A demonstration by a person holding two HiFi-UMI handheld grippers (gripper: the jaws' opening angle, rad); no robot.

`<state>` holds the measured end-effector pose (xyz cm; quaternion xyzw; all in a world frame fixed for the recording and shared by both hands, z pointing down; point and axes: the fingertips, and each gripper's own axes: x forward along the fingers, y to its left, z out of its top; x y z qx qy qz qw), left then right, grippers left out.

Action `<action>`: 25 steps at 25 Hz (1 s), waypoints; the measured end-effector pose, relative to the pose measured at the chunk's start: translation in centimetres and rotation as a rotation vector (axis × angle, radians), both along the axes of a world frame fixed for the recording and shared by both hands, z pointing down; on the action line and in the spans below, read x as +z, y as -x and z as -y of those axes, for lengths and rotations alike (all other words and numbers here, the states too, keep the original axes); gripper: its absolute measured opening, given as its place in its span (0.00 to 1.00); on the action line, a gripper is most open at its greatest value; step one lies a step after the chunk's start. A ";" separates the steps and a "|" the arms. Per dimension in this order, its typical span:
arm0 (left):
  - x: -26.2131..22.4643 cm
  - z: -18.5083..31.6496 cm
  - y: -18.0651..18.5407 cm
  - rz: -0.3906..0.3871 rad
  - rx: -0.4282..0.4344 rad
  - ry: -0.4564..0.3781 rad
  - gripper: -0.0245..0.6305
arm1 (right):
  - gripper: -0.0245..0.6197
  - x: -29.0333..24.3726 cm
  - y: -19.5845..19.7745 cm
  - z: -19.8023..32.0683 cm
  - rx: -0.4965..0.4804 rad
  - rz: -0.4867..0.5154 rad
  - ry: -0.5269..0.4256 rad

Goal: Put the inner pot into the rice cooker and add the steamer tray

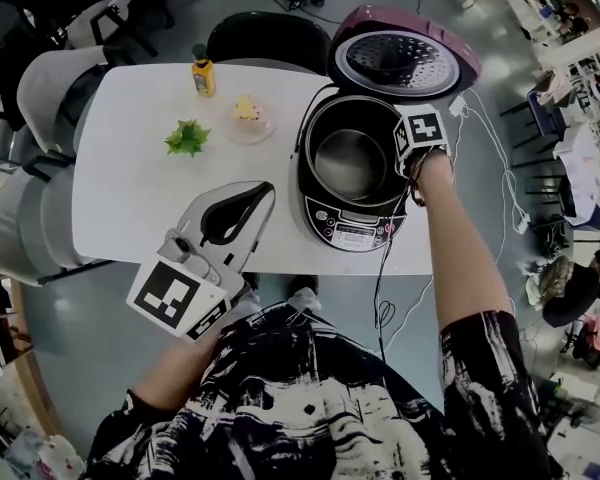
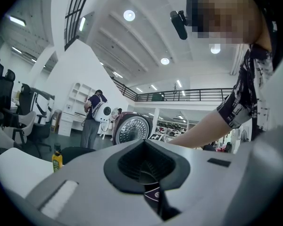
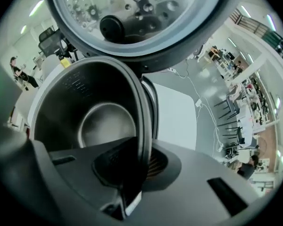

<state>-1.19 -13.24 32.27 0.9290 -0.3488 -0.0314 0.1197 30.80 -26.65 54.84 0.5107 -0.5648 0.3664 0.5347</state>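
Note:
The dark rice cooker [image 1: 352, 230] stands on the right part of the white table [image 1: 130, 188] with its maroon lid [image 1: 400, 60] raised behind it. The metal inner pot [image 1: 350, 158] is down in the cooker's opening. My right gripper [image 1: 406, 171] points steeply down at the pot's right side, shut on the rim. In the right gripper view the pot's rim [image 3: 142, 121] runs between the jaws of the right gripper [image 3: 139, 159], under the lid [image 3: 132, 18]. My left gripper [image 1: 228, 218] hovers over the table's front edge, jaws together and empty. No steamer tray shows.
A yellow bottle [image 1: 202, 74], a clear dish [image 1: 248, 120] with something yellow in it and a green leafy piece [image 1: 187, 136] lie on the table's far left half. A black chair [image 1: 265, 38] stands behind the table. The cooker's cord [image 1: 385, 288] hangs off the front edge.

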 end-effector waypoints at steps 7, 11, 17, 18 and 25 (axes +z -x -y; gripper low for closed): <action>0.0 0.1 -0.1 -0.006 0.007 0.003 0.04 | 0.06 -0.1 0.0 -0.1 -0.019 -0.018 0.010; 0.1 0.1 0.0 -0.006 0.005 0.001 0.04 | 0.07 0.1 0.0 -0.2 -0.022 0.006 0.038; -0.3 0.1 0.0 -0.006 0.003 0.004 0.04 | 0.08 -0.1 0.0 -0.7 0.016 0.072 0.064; -0.3 0.1 0.0 -0.006 0.005 0.004 0.04 | 0.08 -0.2 0.0 -0.8 0.023 0.083 0.067; -0.3 0.0 -0.3 -0.007 0.012 0.001 0.04 | 0.10 -0.1 0.1 -1.8 0.101 0.220 0.101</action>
